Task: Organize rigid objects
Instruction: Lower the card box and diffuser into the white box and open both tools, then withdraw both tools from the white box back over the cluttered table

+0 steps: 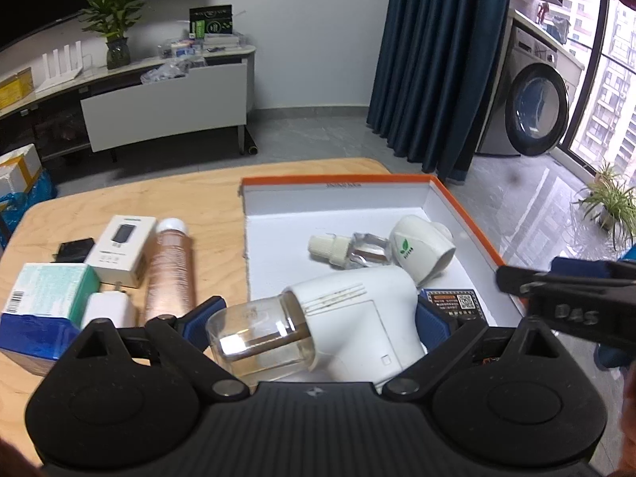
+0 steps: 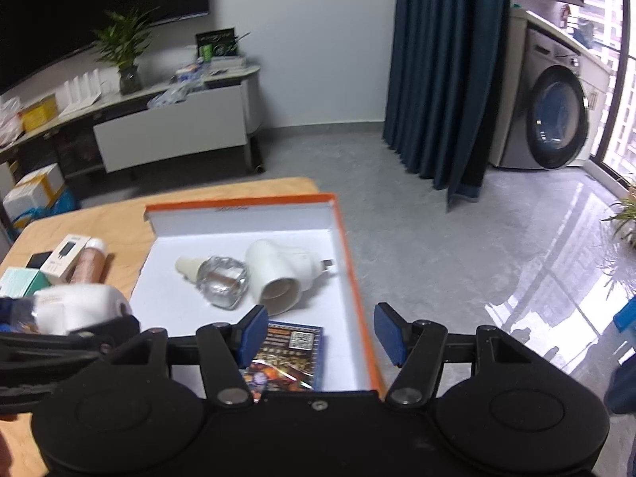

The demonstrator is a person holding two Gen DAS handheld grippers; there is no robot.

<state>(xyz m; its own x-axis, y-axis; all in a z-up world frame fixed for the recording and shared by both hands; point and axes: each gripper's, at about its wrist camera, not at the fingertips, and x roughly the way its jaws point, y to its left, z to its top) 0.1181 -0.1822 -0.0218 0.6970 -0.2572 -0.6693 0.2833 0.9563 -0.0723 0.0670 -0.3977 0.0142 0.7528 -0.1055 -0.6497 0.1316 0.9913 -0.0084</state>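
- Left gripper (image 1: 318, 314): blue pads closed on a white plastic plug-in diffuser with a clear glass bottle (image 1: 338, 318), held over the near part of the orange-rimmed white cardboard box (image 1: 469, 214).
- Right gripper (image 2: 320, 332): jaws wide apart, nothing between the pads, above the box's near right corner.
- Inside the box: a second white diffuser body (image 2: 282, 274), a loose clear bottle with cream cap (image 2: 218, 278), a blue printed packet (image 2: 290, 353).
- On the wooden table (image 1: 198, 194), left of the box: a copper-coloured bottle (image 1: 171, 274), small cartons.

Bottle (image 1: 359, 249) in box (image 1: 469, 214), table's (image 1: 159, 194) right
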